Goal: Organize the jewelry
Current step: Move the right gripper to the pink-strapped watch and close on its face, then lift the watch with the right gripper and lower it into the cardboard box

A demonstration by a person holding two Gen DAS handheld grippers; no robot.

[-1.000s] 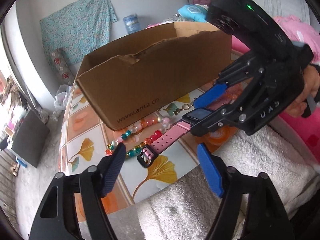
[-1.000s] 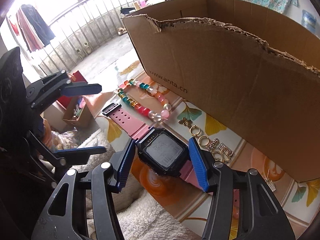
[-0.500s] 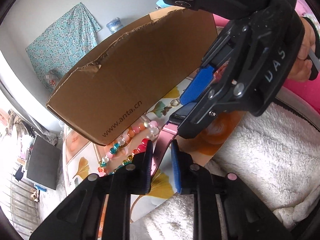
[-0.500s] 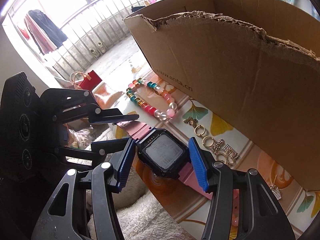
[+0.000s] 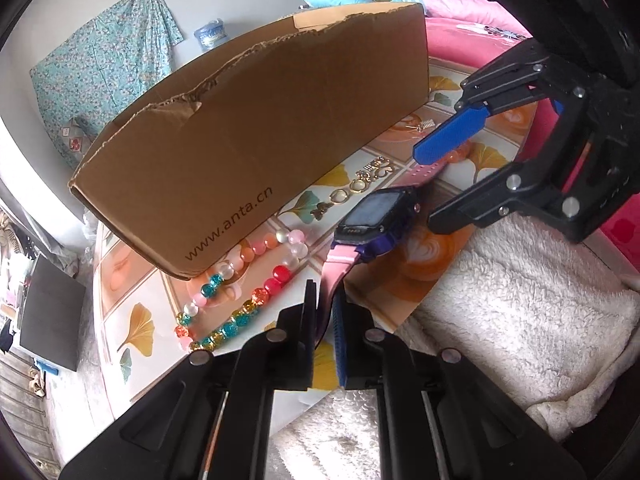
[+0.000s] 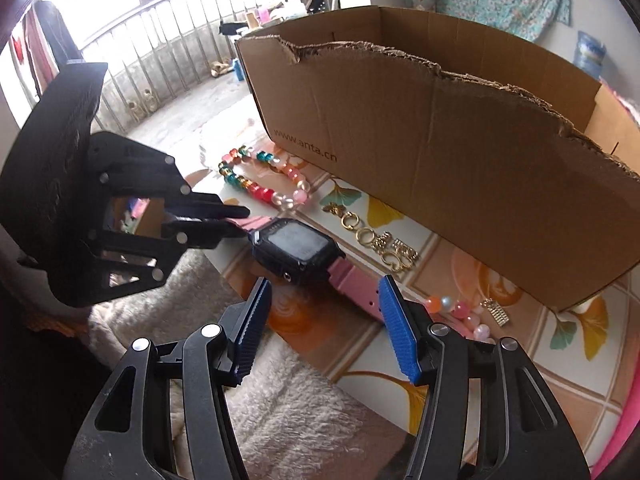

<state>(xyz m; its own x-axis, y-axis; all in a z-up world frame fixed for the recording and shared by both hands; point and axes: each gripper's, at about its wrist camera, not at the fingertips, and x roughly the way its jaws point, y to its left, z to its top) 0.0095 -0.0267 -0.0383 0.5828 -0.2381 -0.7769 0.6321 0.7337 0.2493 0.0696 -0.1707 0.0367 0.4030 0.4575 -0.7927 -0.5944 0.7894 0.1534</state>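
A pink-strapped watch with a black square face [image 5: 376, 216] [image 6: 296, 248] lies over the table's front edge. My left gripper [image 5: 325, 300] is shut on one end of its pink strap; it also shows in the right wrist view [image 6: 236, 222]. My right gripper [image 6: 324, 320] is open and empty, just behind the watch face, its blue fingers [image 5: 452, 136] apart. A colourful bead bracelet [image 5: 240, 296] [image 6: 264, 184] and gold rings and charms [image 5: 360, 188] [image 6: 380, 244] lie in front of the cardboard box [image 5: 260, 136] [image 6: 460, 152].
The tiled table top [image 6: 520, 344] has a white fluffy cloth [image 5: 520, 320] [image 6: 288, 392] below its front edge. More beads and a small gold clasp [image 6: 496, 312] lie at the right. A pink bed [image 5: 480, 28] is behind.
My right gripper opened and let go of the watch face, drawing back a little. My left gripper closed on the pink strap and holds it.
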